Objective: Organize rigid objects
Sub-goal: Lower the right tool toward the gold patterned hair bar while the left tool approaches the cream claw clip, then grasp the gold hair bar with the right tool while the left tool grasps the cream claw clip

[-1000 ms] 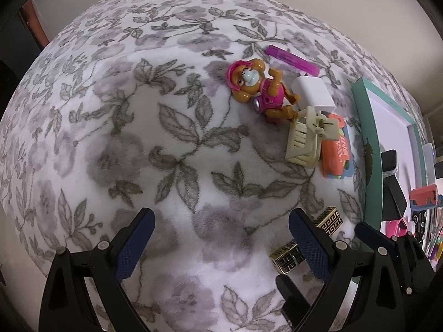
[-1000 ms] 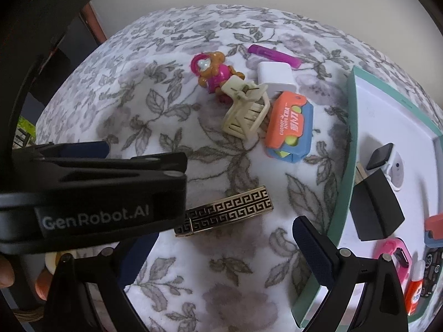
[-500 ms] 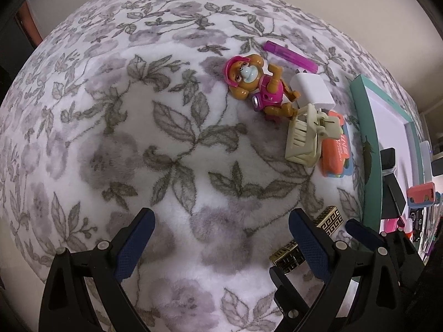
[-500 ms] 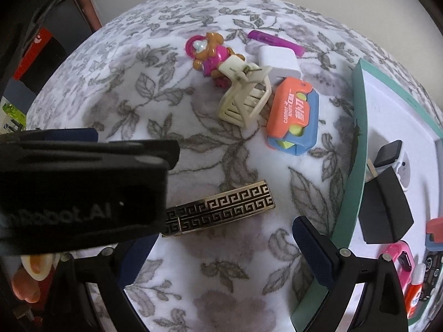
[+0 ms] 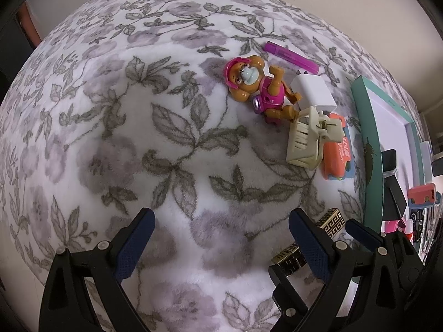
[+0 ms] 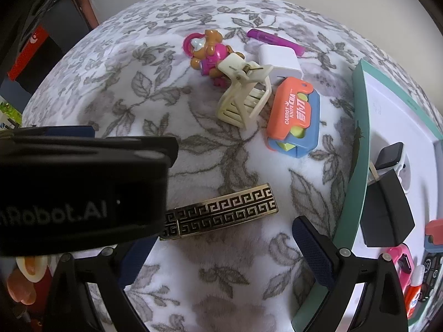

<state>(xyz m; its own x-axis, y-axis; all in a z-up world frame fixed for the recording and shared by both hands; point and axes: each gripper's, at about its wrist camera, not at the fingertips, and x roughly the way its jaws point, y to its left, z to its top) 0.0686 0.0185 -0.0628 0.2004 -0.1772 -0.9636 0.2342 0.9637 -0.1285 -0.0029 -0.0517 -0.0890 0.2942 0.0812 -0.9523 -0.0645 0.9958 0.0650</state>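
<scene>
On the floral blanket lie a pink and orange dog toy (image 5: 256, 87), a white charger block (image 5: 314, 91), a cream hair claw (image 5: 307, 141), an orange carrot knife (image 5: 339, 152), a purple tube (image 5: 290, 56) and a gold patterned bar (image 6: 221, 210). My left gripper (image 5: 221, 235) is open and empty above bare blanket. Its right finger hides part of the bar (image 5: 331, 221). My right gripper (image 6: 221, 246) is open and empty just in front of the bar. The left gripper's body (image 6: 83, 193) hides the bar's left end. The same objects show in the right wrist view: toy (image 6: 207, 52), claw (image 6: 245, 94), knife (image 6: 295, 116).
A teal-rimmed tray (image 6: 360, 127) stands at the right and holds a smartwatch (image 6: 390, 155), a black block (image 6: 384, 210), a pink item (image 6: 401, 260) and other small things. The tray also shows in the left wrist view (image 5: 365, 127). Dark furniture (image 6: 41, 27) stands beyond the bed's left edge.
My right gripper has moved forward and closer to the gold bar. The left gripper has shifted slightly. Nothing was taken hold of.
</scene>
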